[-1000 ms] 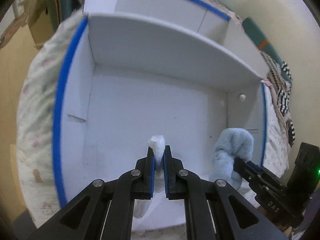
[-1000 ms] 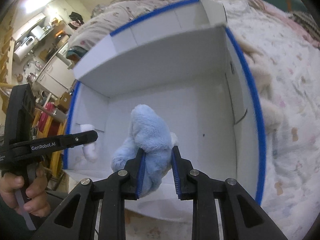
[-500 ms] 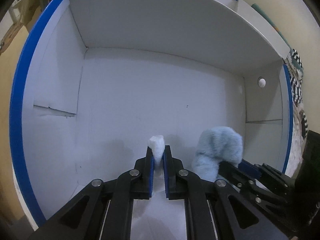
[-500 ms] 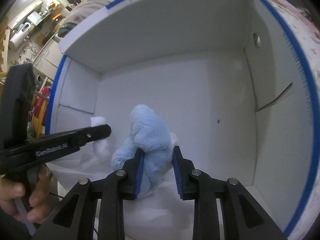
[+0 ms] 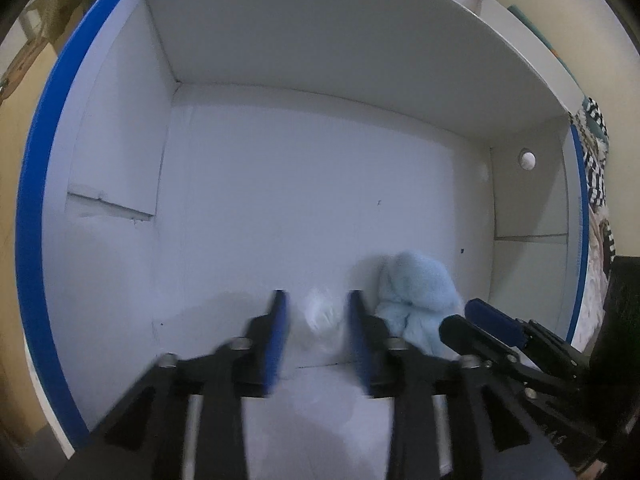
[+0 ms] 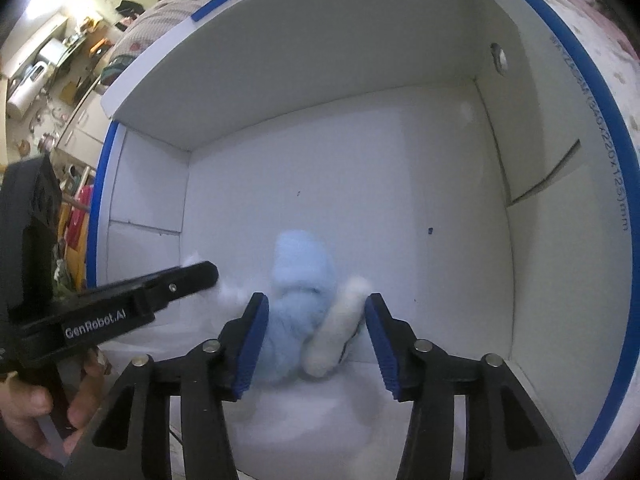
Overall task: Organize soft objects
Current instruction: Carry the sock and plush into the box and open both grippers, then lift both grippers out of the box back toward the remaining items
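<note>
Nearest the left wrist camera, the left gripper [image 5: 318, 320] has its jaws spread wide, blurred by motion, with a white plush [image 5: 322, 316] sitting loose in the gap, touching neither pad as far as the blur lets me tell. Beside it on the right, the right gripper [image 6: 314, 334] is also spread wide. Between its pads lies a blue plush [image 6: 298, 300] with a cream limb [image 6: 338, 332] sticking out toward the right pad; the left pad looks to be touching or just beside the blue fur, but nothing is clamped.

Both toys rest on the near part of the floor of a white box [image 5: 280, 200], side by side, the blue one to the right of the white one. The box has blue-edged walls [image 6: 600, 184] and a flap standing at the back. A small hole [image 5: 527, 159] shows high in its right wall. The rest of the floor, further in, is bare.

Beyond the box, the right wrist view shows a flower-print bedspread [image 6: 608, 40] on the right and a cluttered room [image 6: 52, 80] far off on the left.

Judging by this, both soft things in hand are now delivered into the box and let go. What seems left is drawing both grippers out. Whether more toys wait outside cannot be told; none shows clearly here.
</note>
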